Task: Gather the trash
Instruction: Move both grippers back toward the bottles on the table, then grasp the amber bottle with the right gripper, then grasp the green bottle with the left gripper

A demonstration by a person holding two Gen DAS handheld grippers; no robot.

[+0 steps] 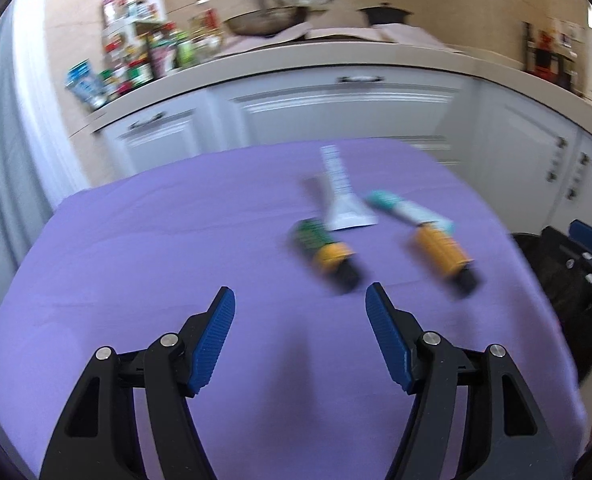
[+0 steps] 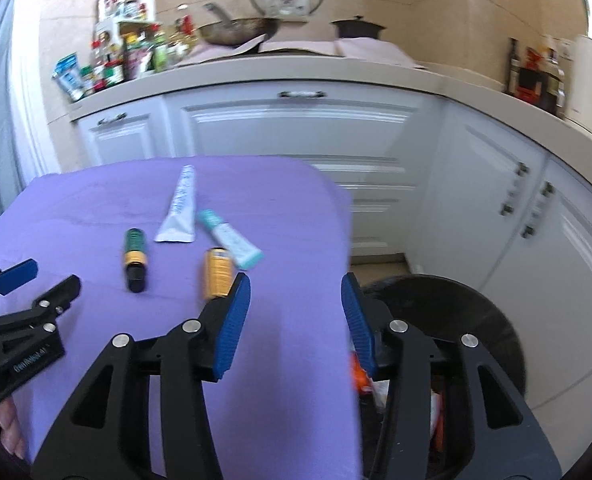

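On the purple-covered table [image 2: 76, 208] lie a white tube [image 2: 180, 208], a teal tube [image 2: 232, 242], a green and yellow bottle with a black cap [image 2: 135, 256] and an orange bottle [image 2: 217, 272]. In the blurred left wrist view the green bottle [image 1: 324, 254] and the orange bottle [image 1: 442, 256] lie just beyond my left gripper [image 1: 300, 292], which is open and empty. My right gripper [image 2: 296, 280] is open with nothing between its pads. It hangs over the table's right edge, its left finger [image 2: 236, 312] beside the orange bottle.
A black round bin [image 2: 456, 308] stands on the floor right of the table, with orange and white scraps inside. White cabinets [image 2: 296, 128] and a counter crowded with jars, a pan and a pot run behind. A person's fingers [image 2: 10, 432] show at the lower left.
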